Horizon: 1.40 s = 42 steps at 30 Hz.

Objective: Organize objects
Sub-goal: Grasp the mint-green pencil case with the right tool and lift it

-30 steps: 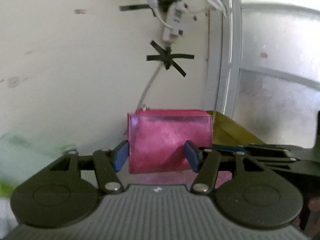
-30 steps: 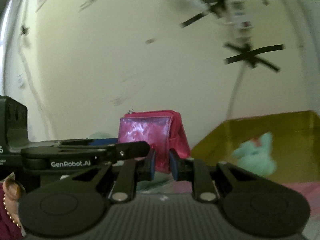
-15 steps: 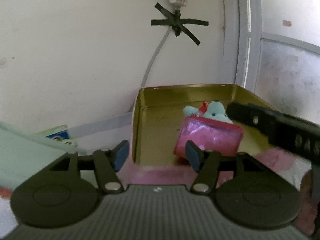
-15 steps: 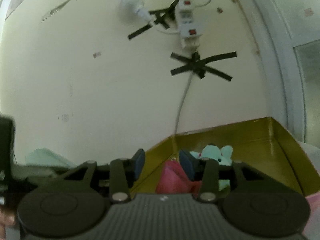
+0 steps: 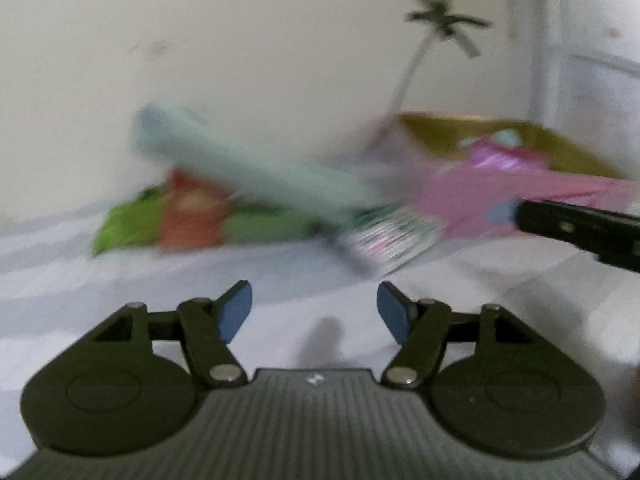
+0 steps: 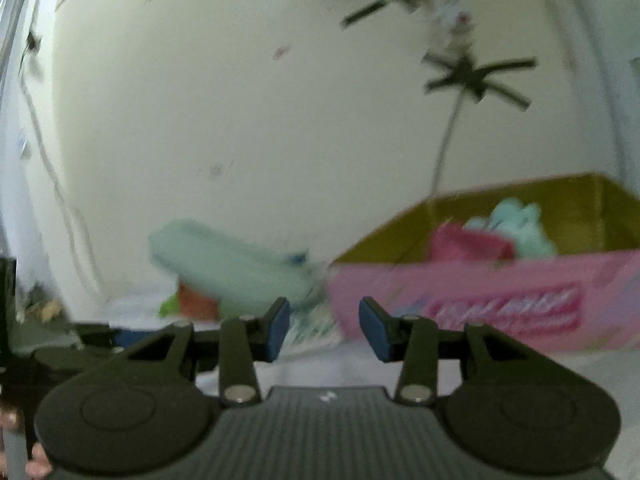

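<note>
Home room, likely a bedroom — pale bedsheet (image 5: pixel 280 280), power strip (image 6: pixel 452 12) taped to painted wall (image 6: pixel 240 120), toy-filled pink box (image 6: pixel 500 300), snack packets (image 5: pixel 160 224) – domestic clutter

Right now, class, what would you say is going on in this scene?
A person is tidying objects into a pink box with a pair of handheld tongs in each hand. A pink pouch and a pale blue plush toy already lie inside it. Neither pair holds anything: the right tongs stand open, and the left tongs are opening over the bedsheet, facing a blurred pile that includes a pale green case and a green packet.
</note>
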{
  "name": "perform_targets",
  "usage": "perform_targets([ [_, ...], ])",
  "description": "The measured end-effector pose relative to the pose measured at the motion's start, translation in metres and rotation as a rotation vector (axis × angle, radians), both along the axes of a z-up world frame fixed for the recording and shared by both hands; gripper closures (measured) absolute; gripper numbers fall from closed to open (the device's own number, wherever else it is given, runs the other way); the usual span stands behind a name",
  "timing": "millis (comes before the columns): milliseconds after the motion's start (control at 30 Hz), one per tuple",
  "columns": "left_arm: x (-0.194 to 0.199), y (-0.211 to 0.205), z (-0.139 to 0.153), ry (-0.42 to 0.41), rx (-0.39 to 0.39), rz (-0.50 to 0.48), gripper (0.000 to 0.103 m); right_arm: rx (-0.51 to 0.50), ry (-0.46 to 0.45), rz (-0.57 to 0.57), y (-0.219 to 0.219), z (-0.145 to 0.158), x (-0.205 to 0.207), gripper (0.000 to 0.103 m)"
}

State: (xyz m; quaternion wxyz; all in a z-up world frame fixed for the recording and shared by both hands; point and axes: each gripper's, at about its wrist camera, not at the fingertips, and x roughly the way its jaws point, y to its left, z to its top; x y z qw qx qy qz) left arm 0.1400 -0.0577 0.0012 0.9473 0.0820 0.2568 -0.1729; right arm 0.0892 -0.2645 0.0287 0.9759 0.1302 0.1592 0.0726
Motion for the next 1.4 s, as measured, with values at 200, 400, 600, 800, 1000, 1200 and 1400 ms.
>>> perform_targets([
  [200, 0.025, 0.066, -0.006, -0.008, 0.022, 0.237, 0.032, -0.054, 0.092, 0.113, 0.044, -0.006, 0.015, 0.062],
  [400, 0.041, 0.119, -0.01, 0.07, -0.19, 0.34, 0.032, -0.18, 0.098, 0.157, 0.095, 0.004, 0.042, 0.055],
  [600, 0.029, 0.12, -0.004, -0.026, -0.232, 0.354, 0.031, -0.487, 0.005, 0.109, 0.152, 0.004, 0.093, 0.044],
  [800, 0.039, 0.139, -0.003, -0.069, -0.319, 0.432, 0.026, -0.718, 0.005, 0.062, 0.182, -0.017, 0.136, 0.072],
  [1000, 0.044, 0.185, -0.007, -0.025, -0.46, 0.602, 0.021, -0.822, -0.107, 0.157, 0.2, 0.002, 0.048, 0.077],
  [1200, 0.044, 0.194, -0.009, 0.044, -0.503, 0.58, 0.021, -0.946, 0.029, 0.432, 0.21, -0.024, -0.052, 0.064],
  [1400, 0.006, 0.191, -0.001, 0.109, -0.427, 0.402, 0.021, -0.546, 0.13, 0.475, 0.161, -0.003, -0.07, 0.045],
])
